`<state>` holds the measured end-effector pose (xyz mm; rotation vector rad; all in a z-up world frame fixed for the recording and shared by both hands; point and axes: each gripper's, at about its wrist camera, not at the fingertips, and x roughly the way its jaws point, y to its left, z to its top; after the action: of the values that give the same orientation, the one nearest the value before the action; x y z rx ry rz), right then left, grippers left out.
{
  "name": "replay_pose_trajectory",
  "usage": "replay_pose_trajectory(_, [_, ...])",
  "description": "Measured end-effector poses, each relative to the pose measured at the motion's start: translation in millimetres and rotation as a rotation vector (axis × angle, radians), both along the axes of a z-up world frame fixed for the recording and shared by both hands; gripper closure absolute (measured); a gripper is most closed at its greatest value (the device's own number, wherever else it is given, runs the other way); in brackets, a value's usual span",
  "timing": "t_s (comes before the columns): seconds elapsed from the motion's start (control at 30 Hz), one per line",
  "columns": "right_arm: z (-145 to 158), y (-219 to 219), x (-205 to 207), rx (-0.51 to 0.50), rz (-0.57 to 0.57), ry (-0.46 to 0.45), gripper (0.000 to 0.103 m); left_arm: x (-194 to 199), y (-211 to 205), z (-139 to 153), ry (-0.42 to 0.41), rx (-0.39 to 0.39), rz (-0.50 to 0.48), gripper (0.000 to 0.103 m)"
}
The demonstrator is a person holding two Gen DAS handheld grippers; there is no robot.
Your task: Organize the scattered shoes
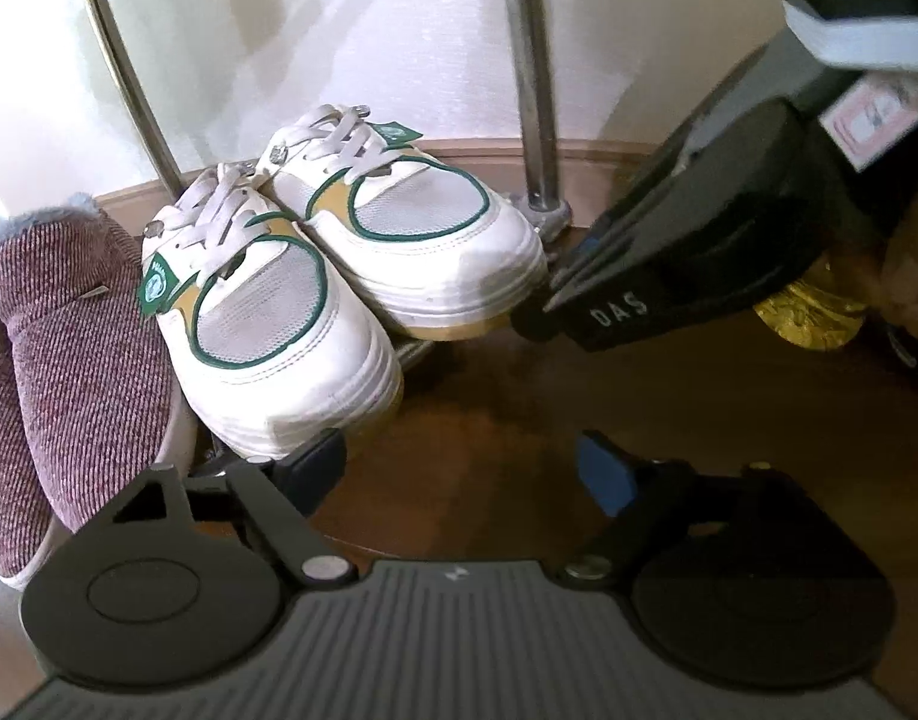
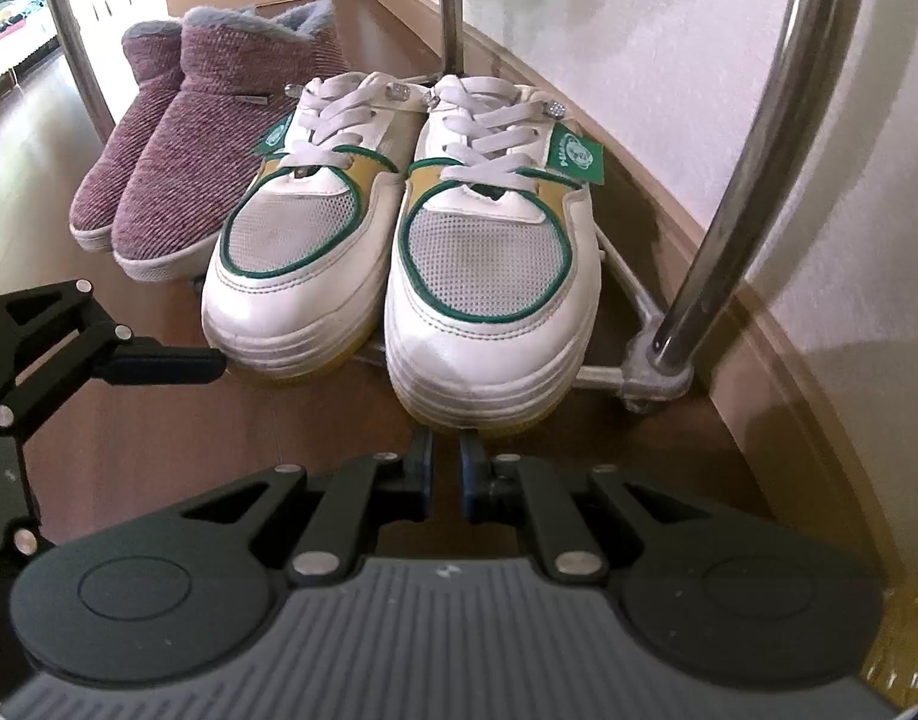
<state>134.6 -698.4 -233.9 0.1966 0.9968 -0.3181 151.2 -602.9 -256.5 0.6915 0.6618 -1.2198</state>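
The metal shoe rack fills most of the right wrist view, its chrome uprights rising at 11, 12 and 1 o'clock and a cast corner joint sitting at 3 o'clock. It stands on a brown wooden floor against a pale wall.

On the rack's lowest rails a pair of maroon knit slippers with grey fleece lining lies at 10 o'clock in the right wrist view, the two touching side by side, toes toward the camera. Just beside them, at the centre, sits a pair of white sneakers with green piping, tan panels, white laces and green hang tags. The sneakers are also touching each other, toes forward and overhanging the front rail.

The right tool is at 6 o'clock in its own view, directly below the toe of the nearer sneaker, its fingers nearly pressed together with only a narrow slit between them and nothing pinched.

The left tool is spread wide and empty; its left finger lies at the toe of the sneaker next to the slippers, touching or just short of it.
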Motion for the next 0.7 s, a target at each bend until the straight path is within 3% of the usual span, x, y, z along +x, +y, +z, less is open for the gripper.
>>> replay_pose_trajectory(0.53, [-7.2, -14.7, 10.6, 0.004, -0.022, -0.021, 0.096, -5.7, 1.0, -8.3, -0.044, -0.009, 0.013, 0.015])
replay_pose_trajectory(0.7, [20.2, -2.1, -16.8, 0.054, -0.135, -0.092, 0.093, -6.7, 27.5, 4.8, -0.006, 0.077, 0.075, 0.015])
